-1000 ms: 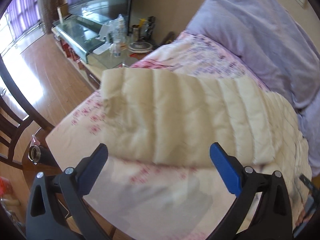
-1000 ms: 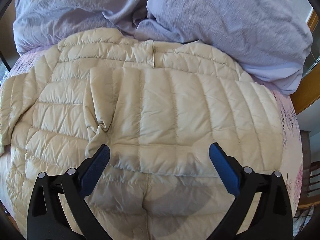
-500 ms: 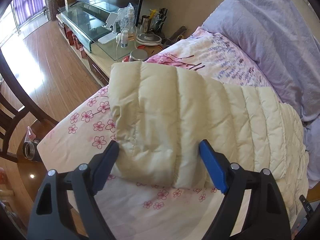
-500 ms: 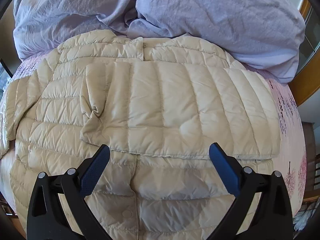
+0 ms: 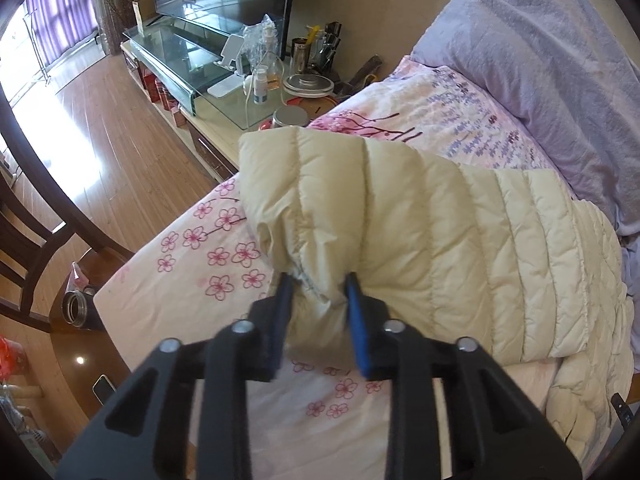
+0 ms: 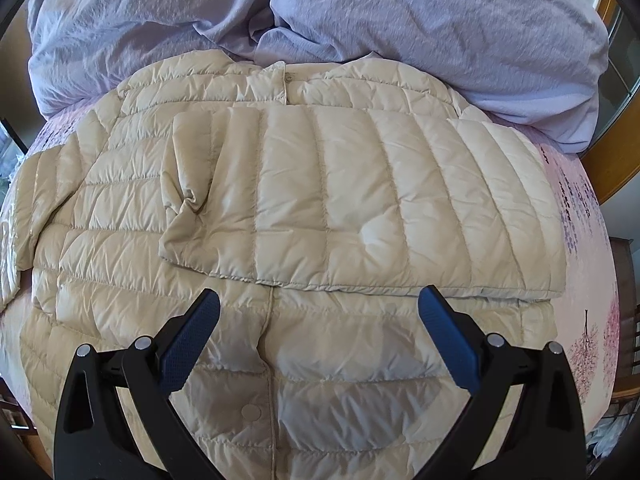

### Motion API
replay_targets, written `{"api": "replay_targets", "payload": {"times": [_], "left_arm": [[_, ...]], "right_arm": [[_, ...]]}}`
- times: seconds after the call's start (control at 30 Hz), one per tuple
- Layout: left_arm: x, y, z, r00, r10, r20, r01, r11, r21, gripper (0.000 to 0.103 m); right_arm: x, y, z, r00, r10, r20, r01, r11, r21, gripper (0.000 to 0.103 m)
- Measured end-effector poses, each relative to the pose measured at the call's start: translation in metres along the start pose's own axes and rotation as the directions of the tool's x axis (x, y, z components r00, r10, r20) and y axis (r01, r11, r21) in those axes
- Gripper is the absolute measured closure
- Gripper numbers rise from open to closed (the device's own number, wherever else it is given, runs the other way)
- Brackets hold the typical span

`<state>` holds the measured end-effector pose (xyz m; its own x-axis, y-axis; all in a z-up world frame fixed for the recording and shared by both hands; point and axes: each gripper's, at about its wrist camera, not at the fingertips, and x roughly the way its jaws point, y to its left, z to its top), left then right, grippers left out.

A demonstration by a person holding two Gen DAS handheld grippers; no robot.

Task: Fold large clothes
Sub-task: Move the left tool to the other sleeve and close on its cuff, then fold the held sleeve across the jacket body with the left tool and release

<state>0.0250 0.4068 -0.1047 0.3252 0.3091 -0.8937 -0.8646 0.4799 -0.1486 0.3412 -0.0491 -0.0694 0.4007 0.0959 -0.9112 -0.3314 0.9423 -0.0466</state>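
Cream quilted jacket (image 6: 280, 320) spread flat, one sleeve (image 6: 360, 208) folded across chest.

Cream quilted jacket (image 6: 320, 208), pink-blossom bedsheet (image 5: 192, 280), lilac duvet (image 6: 400, 20), blue-padded black tongs (image 6: 320, 312).

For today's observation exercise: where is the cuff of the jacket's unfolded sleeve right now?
In the left wrist view, the sleeve cuff sits low centre, pinched in the left gripper over the flowered sheet.

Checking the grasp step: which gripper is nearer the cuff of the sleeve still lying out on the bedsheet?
Left. The left gripper has just closed onto the sleeve cuff; the right gripper hangs open above the jacket body.
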Motion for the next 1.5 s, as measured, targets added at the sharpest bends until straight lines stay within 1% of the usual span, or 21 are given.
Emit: {"api": "replay_targets", "payload": {"times": [0.07,0.17,0.37,0.53,0.63,0.77,0.97,1.07,1.2,1.3,1.4,1.5], "left_arm": [[0.001,-0.004,-0.001,1.000,-0.005,0.002,0.005,1.000,0.011,0.093],[0.001,-0.008,-0.002,1.000,-0.004,0.002,0.004,1.000,0.015,0.099],[-0.006,-0.020,0.000,1.000,-0.008,0.012,0.007,1.000,0.028,0.100],[-0.018,-0.038,0.002,0.999,-0.034,0.036,0.033,0.998,0.051,0.100],[-0.031,-0.056,0.004,0.995,-0.074,0.060,0.070,0.995,0.073,0.100],[-0.053,-0.090,0.006,0.984,-0.149,0.092,0.138,0.983,0.121,0.100],[-0.085,-0.156,0.001,0.958,-0.264,0.107,0.237,0.946,0.221,0.100],[-0.097,-0.191,-0.008,0.945,-0.311,0.105,0.272,0.922,0.277,0.100],[-0.111,-0.238,-0.025,0.923,-0.375,0.084,0.325,0.879,0.348,0.100],[-0.117,-0.269,-0.040,0.912,-0.406,0.063,0.351,0.849,0.395,0.100],[-0.120,-0.294,-0.056,0.903,-0.427,0.039,0.371,0.823,0.430,0.100],[-0.123,-0.327,-0.075,0.896,-0.444,0.009,0.389,0.794,0.467,0.100]], "right_arm": [[-0.001,0.000,-0.001,1.000,0.002,0.003,-0.002,1.000,-0.002,0.002],[-0.004,-0.001,-0.003,1.000,0.002,0.010,-0.002,1.000,-0.006,0.002],[-0.009,-0.010,-0.006,1.000,0.003,0.020,-0.004,1.000,0.006,0.002],[-0.010,-0.021,-0.010,1.000,0.002,0.020,-0.002,1.000,0.025,0.002],[-0.011,-0.028,-0.014,1.000,0.004,0.018,-0.004,0.999,0.036,0.002],[-0.012,-0.041,-0.020,1.000,0.008,0.017,-0.009,0.998,0.056,0.002],[-0.015,-0.066,-0.029,1.000,0.007,0.020,-0.009,0.996,0.090,0.002],[-0.017,-0.081,-0.033,1.000,0.009,0.023,-0.011,0.994,0.113,0.002],[-0.020,-0.100,-0.038,1.000,0.007,0.025,-0.010,0.991,0.132,0.002],[-0.021,-0.115,-0.044,1.000,0.005,0.025,-0.009,0.989,0.151,0.002],[-0.023,-0.131,-0.050,1.000,0.001,0.025,-0.006,0.985,0.170,0.002],[-0.023,-0.148,-0.056,1.000,-0.005,0.023,0.001,0.982,0.191,0.002]]}}
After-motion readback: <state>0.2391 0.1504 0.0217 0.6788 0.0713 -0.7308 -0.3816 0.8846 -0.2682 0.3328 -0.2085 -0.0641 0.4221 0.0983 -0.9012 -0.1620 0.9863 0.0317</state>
